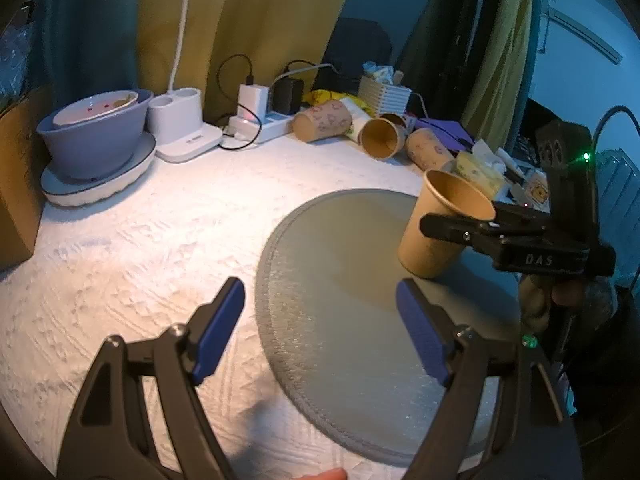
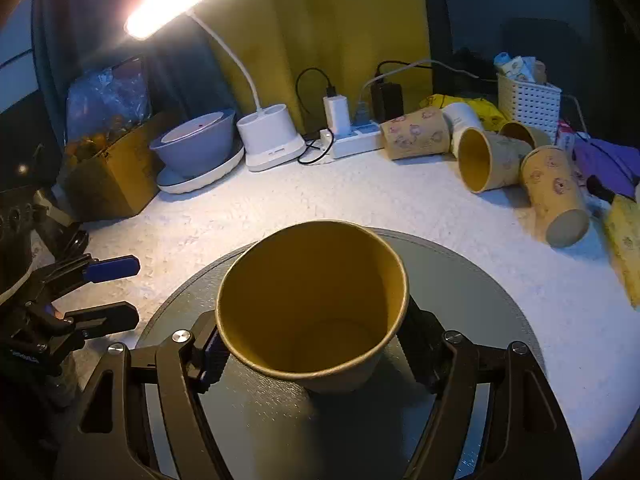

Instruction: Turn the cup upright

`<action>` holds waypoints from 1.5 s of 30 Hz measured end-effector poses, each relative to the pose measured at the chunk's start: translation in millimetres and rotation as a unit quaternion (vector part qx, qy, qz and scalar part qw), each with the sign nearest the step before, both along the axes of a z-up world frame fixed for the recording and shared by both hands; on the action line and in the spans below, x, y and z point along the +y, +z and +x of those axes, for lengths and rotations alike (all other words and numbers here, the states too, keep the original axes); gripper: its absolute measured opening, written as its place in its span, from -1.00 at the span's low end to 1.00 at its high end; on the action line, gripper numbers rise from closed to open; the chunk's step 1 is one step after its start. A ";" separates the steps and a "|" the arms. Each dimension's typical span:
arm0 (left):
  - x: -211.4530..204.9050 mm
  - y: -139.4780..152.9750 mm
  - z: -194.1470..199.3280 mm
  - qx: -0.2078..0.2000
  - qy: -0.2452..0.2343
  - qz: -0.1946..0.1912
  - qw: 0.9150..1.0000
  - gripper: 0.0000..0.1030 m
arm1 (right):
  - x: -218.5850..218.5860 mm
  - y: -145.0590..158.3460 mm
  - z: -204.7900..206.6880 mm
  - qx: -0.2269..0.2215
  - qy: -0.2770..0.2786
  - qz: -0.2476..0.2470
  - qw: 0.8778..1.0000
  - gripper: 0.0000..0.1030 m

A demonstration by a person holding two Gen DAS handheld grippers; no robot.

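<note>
A brown paper cup (image 1: 434, 236) stands mouth-up, slightly tilted, on the round grey mat (image 1: 344, 280). My right gripper (image 2: 312, 344) is shut on the cup (image 2: 312, 300) just below its rim, one finger on each side; it also shows in the left wrist view (image 1: 460, 232). My left gripper (image 1: 320, 320) is open and empty, held above the mat's left edge, apart from the cup; it also shows at the left of the right wrist view (image 2: 116, 292).
Several paper cups (image 2: 500, 164) lie on their sides at the back right of the white table. A grey bowl on a plate (image 1: 94, 136), a lamp base (image 1: 180, 128), a power strip with chargers (image 2: 352, 136), a white basket (image 2: 528, 100) and a cardboard box (image 2: 108, 172) stand along the back.
</note>
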State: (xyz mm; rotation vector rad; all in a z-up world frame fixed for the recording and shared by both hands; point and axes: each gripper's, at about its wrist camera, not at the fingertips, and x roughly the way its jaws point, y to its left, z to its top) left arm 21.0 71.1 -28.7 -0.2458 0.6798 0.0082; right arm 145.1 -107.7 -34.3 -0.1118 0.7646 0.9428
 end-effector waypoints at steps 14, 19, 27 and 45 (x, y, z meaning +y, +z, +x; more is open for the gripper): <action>-20.1 1.6 -1.3 -0.011 -0.034 0.022 0.999 0.54 | -21.0 -4.0 -24.3 0.007 -0.023 -0.026 0.999 0.52; -32.4 6.7 -7.0 -0.022 -0.054 0.027 0.998 0.54 | -36.8 -4.5 -38.7 0.015 -0.039 -0.030 0.999 0.52; -57.8 9.7 -13.2 -0.034 -0.093 0.043 0.994 0.54 | -61.8 4.8 -62.2 0.011 -0.071 -0.028 0.997 0.52; -94.5 43.6 -26.9 -0.090 -0.118 0.054 0.988 0.54 | -119.4 90.0 -118.3 -0.113 -0.153 0.012 0.982 0.52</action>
